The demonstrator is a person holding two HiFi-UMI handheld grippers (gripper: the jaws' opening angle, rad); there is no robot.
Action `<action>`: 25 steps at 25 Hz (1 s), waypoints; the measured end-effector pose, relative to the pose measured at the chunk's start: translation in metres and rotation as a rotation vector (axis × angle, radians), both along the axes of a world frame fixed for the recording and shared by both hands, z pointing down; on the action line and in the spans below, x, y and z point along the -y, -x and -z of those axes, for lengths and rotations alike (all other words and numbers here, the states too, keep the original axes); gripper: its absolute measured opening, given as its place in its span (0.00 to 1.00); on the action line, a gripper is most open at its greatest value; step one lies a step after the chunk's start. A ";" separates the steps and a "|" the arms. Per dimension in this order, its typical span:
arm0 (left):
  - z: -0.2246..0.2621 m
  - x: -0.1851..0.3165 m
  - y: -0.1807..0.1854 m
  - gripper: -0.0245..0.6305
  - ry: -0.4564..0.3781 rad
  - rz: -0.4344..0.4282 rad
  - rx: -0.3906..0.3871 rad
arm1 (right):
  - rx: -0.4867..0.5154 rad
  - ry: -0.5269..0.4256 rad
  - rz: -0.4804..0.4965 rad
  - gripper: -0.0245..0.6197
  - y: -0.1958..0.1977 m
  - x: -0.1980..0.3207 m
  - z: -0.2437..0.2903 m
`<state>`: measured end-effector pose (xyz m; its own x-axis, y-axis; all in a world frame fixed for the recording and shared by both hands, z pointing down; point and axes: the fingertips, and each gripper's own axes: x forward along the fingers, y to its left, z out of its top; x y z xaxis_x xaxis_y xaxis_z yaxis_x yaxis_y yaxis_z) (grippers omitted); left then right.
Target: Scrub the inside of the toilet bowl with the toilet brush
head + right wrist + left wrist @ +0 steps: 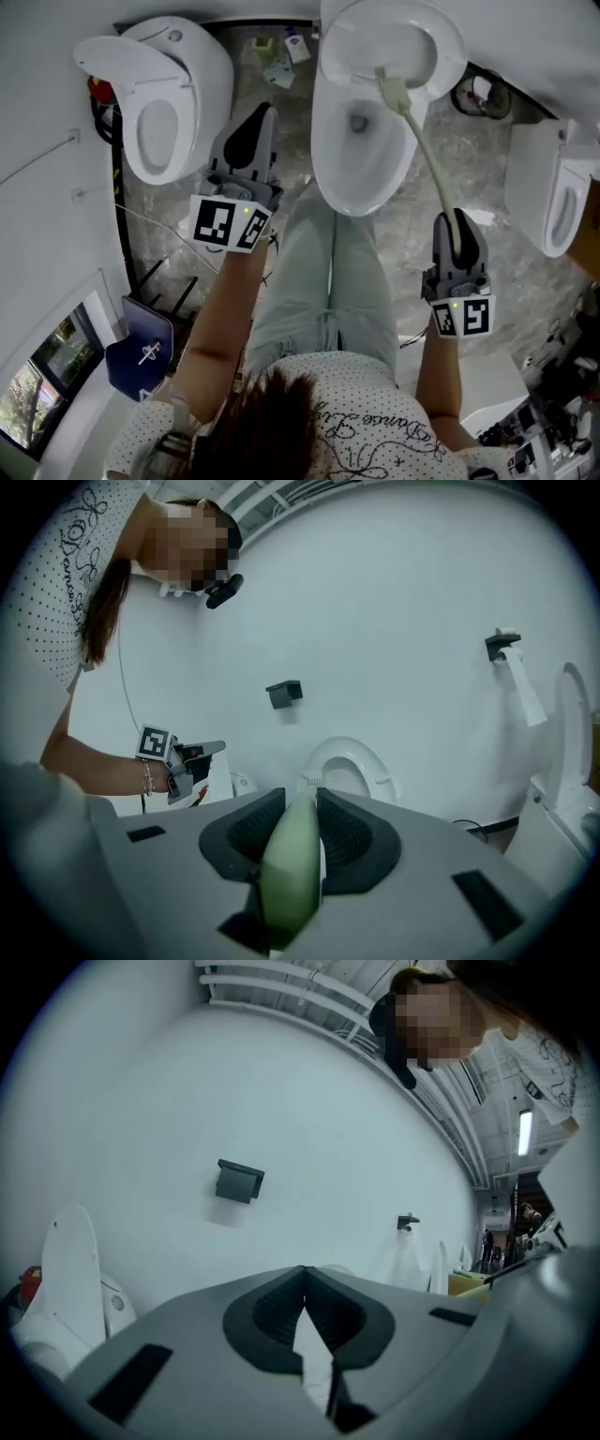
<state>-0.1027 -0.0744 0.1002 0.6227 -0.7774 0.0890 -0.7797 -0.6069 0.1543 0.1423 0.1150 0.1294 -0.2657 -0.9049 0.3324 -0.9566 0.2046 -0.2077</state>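
Note:
A white toilet [361, 141] stands ahead with its seat lifted; it also shows in the right gripper view [352, 766]. My right gripper [457, 220] [302, 803] is shut on the pale green handle of the toilet brush [427, 155] [291, 864]. The brush head [392, 91] rests against the inner rim at the back right of the bowl. My left gripper [255, 127] [305, 1277] hovers left of the toilet, shut with its tips touching and nothing between them.
A second toilet [169, 94] stands at the left and a third [562, 197] at the right. My legs [328, 272] are in front of the middle bowl. A blue object [141, 347] and cables lie at the lower left. A dark bracket [284, 693] hangs on the wall.

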 end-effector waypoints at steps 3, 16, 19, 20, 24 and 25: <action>-0.027 0.000 -0.004 0.04 0.020 0.023 0.017 | 0.001 0.030 0.037 0.22 -0.008 0.009 -0.029; -0.130 -0.011 -0.014 0.04 0.084 0.088 -0.043 | 0.008 0.187 0.122 0.22 -0.036 0.007 -0.165; -0.158 -0.017 -0.017 0.04 0.099 0.093 -0.024 | 0.011 0.209 0.134 0.22 -0.038 0.005 -0.194; -0.166 -0.019 -0.017 0.04 0.096 0.101 -0.014 | 0.016 0.215 0.137 0.22 -0.038 0.005 -0.203; -0.195 -0.025 -0.014 0.04 0.090 0.141 0.011 | 0.041 0.248 0.148 0.22 -0.034 0.006 -0.238; -0.203 -0.026 -0.013 0.04 0.101 0.145 0.009 | 0.043 0.259 0.154 0.22 -0.033 0.006 -0.246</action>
<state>-0.0893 -0.0485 0.3029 0.5033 -0.8459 0.1764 -0.8597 -0.4696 0.2011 0.1757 0.1095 0.3756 -0.4122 -0.7393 0.5325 -0.9075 0.2813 -0.3120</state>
